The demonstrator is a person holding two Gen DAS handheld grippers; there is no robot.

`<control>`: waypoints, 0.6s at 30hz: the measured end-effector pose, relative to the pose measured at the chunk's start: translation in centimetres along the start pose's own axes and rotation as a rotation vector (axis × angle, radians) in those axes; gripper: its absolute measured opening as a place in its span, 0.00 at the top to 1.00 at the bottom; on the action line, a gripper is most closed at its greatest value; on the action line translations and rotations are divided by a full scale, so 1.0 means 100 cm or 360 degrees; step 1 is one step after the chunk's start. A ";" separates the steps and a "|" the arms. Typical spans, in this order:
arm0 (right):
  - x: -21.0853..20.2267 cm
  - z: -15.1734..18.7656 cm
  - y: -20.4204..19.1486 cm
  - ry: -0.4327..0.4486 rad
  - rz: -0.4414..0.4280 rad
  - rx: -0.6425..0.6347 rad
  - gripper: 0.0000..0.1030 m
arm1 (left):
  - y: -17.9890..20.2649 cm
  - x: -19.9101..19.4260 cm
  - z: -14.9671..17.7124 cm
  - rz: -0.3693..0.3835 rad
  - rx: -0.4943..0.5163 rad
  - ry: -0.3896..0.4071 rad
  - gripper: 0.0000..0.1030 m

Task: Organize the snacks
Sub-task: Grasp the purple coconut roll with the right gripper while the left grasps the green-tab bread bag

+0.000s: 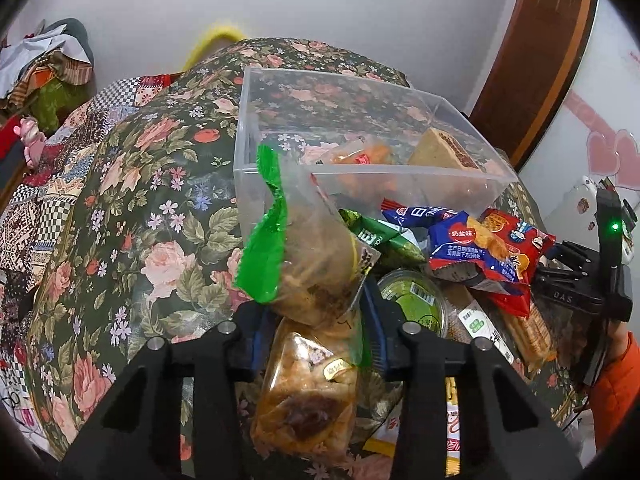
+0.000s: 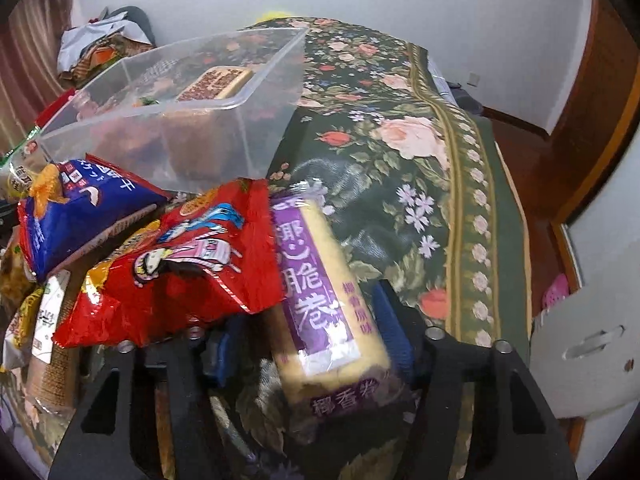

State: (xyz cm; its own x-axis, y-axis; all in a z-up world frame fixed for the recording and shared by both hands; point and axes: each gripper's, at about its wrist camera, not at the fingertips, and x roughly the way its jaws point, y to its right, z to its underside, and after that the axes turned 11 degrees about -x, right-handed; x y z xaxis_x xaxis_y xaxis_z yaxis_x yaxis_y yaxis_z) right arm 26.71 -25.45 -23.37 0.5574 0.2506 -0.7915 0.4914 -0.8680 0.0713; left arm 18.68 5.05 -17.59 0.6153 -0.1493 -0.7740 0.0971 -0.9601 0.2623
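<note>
In the left wrist view my left gripper (image 1: 318,328) is shut on a clear snack bag with a green edge (image 1: 308,264), which stands up in front of the clear plastic box (image 1: 376,168). A tan cake packet (image 1: 440,148) and an orange packet (image 1: 360,156) lie inside the box. Under the held bag lies a pastry packet (image 1: 308,392). In the right wrist view my right gripper (image 2: 306,336) straddles a purple and yellow roll packet (image 2: 320,292) lying on the cloth. Its right pad is at the packet's edge. The left pad stands apart from it, so the jaws are open.
Loose snacks are piled by the box: a blue packet (image 1: 468,248), a red packet (image 2: 172,264), a green packet (image 1: 384,236) and a green-lidded tub (image 1: 412,296). The floral tablecloth (image 2: 400,184) drops off at the right. An orange sleeve (image 1: 618,376) shows at the right.
</note>
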 end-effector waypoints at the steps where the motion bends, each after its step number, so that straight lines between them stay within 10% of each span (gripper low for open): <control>1: -0.001 0.000 0.000 0.0005 -0.0005 0.0005 0.54 | 0.000 -0.001 0.000 0.0000 -0.0003 0.0003 0.63; 18: -0.052 0.020 0.013 0.0099 0.0160 0.0168 0.58 | 0.008 -0.057 -0.012 0.0034 0.0020 0.0198 0.66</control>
State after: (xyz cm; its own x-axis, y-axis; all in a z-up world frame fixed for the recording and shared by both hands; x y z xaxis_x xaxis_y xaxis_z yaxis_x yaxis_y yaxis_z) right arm 23.10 -28.71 -20.44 0.6421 0.1835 -0.7444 0.3600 -0.9294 0.0814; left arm 16.18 5.46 -12.32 0.7095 -0.1401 -0.6907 0.0735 -0.9600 0.2702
